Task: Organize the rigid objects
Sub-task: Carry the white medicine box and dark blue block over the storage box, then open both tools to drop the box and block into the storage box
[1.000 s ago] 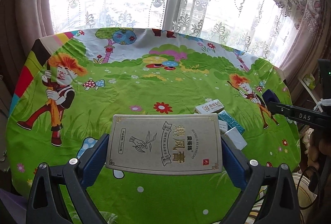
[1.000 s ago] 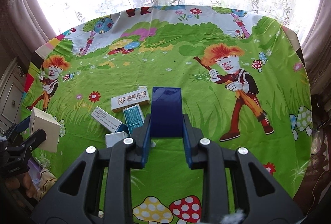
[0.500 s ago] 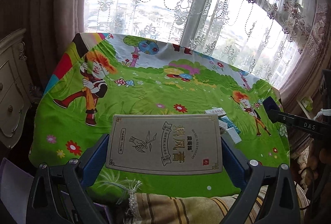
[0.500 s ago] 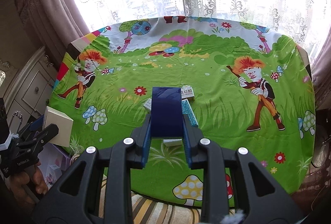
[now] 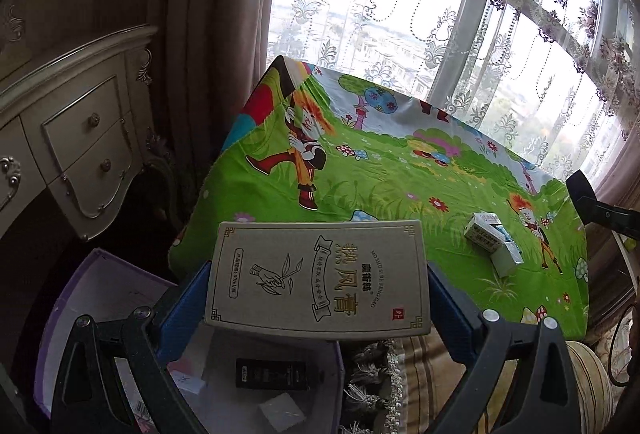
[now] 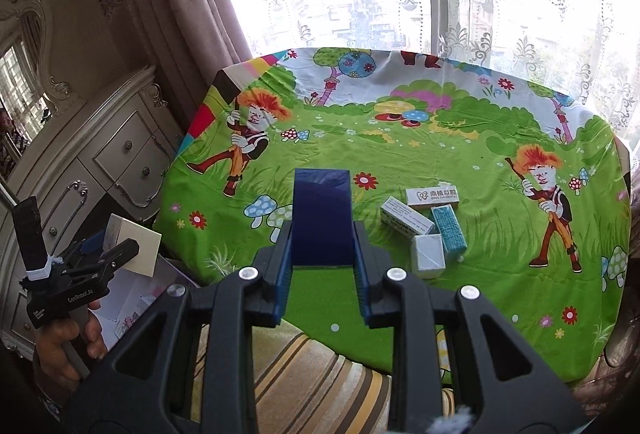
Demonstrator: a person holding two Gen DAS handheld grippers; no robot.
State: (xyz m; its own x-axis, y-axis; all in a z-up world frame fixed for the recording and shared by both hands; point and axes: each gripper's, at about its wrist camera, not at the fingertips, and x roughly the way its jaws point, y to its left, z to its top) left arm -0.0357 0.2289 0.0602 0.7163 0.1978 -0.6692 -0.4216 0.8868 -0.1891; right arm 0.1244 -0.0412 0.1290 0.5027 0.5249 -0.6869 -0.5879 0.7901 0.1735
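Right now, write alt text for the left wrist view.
The left gripper holds a flat beige box over an open purple bin beside the table. Behind it, a few small boxes lie on a bright cartoon tablecloth before a lace-curtained window.

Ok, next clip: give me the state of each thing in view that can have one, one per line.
Left gripper: jaws shut on the beige box.
Beige box: held, above the purple bin.
Purple bin: open, items inside.
Right gripper: jaws shut on the dark blue box.
Dark blue box: held, upright.
Four small boxes: lying clustered on the tablecloth.
Dresser drawers: closed.
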